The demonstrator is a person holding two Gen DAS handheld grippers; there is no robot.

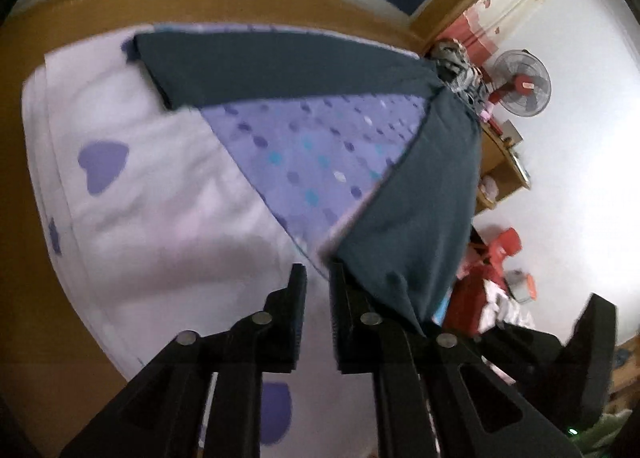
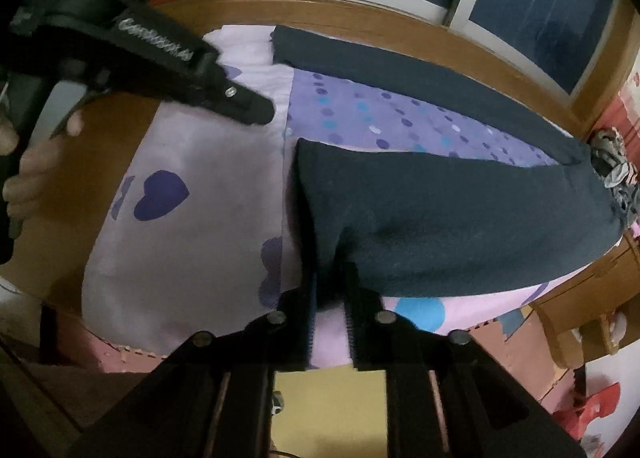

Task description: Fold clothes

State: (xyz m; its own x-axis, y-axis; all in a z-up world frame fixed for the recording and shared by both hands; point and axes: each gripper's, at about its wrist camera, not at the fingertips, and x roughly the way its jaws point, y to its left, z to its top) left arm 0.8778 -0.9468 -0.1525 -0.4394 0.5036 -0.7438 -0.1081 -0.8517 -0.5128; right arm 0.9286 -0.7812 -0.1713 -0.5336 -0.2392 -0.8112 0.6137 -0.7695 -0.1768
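A: Where are the trousers (image 2: pixel 460 218) now?

B: Spread on the bed (image 1: pixel 160 186), both dark legs splayed in a V with the dotted sheet (image 1: pixel 312 146) showing between them. The far leg (image 1: pixel 280 66) lies flat toward the headboard; the near leg (image 1: pixel 420 218) runs to my hands.

A: Do you have hold of them?

B: My right fingers (image 2: pixel 330 286) stand only a little apart, with the near leg's edge bunched between them. I read that as a light pinch on the cloth, though the contact is dim. My left fingers (image 1: pixel 318 278) show a narrow gap with nothing in it. The cloth passes just beside the right-hand finger, and I can't tell whether it touches.

A: How far along is the fold?

B: Barely begun, I'd say. The legs aren't yet laid one on the other, and no crosswise fold shows. Still to do: bring one leg over the other, smooth it, then fold the length.

A: Anything nearby?

B: A patterned bundle (image 2: pixel 616 174) sits at the waist end, and a fan (image 1: pixel 520 84) stands beyond.
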